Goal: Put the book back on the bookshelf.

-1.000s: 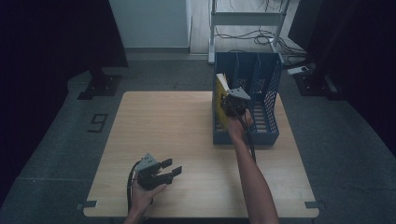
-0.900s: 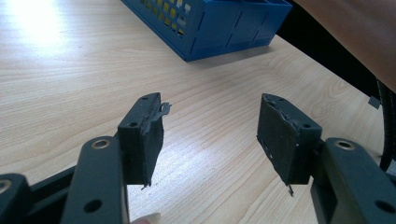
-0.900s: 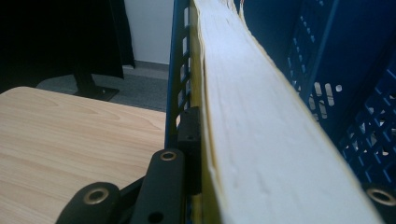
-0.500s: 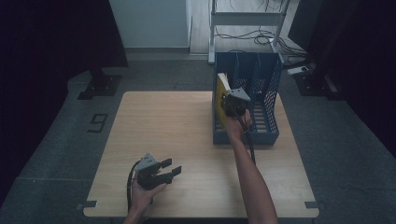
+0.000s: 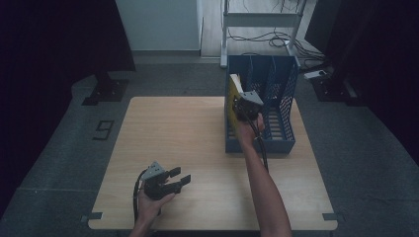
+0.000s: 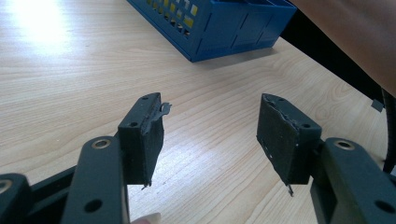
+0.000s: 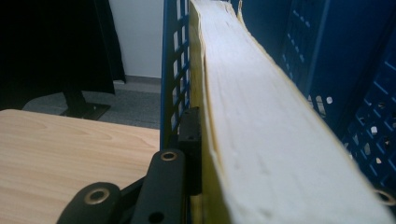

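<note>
Right gripper view has the fingers [image 7: 205, 186] pinching a thick yellow-covered book [image 7: 261, 140] standing on edge in the leftmost slot of the blue file rack [image 5: 284, 118], its cover just beside the rack's mesh wall. Pulled at a slant, I judge, the book could snag that wall and drag the rack (near the desk's [image 5: 163, 128] right edge). Left fingers [image 5: 179, 177] rest spread, well apart, with open desk around them.

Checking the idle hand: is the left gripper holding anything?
No, the left gripper has open jaws with only bare wooden table between them.
</note>
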`<state>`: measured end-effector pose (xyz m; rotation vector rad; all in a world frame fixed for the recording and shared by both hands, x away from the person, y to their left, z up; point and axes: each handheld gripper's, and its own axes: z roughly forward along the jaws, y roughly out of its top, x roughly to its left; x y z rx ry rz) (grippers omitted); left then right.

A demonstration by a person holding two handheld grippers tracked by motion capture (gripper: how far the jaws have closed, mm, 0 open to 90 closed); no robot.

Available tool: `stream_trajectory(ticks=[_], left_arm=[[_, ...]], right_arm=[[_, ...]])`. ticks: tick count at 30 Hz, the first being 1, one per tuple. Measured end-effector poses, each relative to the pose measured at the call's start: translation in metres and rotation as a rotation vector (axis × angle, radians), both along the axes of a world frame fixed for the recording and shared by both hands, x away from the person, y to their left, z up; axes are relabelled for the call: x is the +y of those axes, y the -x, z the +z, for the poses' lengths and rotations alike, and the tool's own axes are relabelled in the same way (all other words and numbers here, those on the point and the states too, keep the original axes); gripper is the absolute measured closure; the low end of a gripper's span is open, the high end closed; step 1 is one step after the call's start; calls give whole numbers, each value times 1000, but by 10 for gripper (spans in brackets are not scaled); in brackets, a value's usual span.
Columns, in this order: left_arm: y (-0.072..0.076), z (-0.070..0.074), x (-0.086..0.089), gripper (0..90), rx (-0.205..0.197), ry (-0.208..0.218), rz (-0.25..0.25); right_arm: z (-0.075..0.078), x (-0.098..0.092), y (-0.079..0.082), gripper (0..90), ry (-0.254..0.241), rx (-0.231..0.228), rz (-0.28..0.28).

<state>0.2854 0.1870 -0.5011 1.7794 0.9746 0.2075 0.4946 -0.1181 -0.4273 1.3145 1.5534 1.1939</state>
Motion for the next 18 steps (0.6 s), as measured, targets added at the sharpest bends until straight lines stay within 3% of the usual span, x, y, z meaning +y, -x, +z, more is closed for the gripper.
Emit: stream_trajectory(ticks=[18], left_arm=[[-4,-3,7,412,15,10,12]], right_arm=[[-4,8,-24,747,22,-13,-45]])
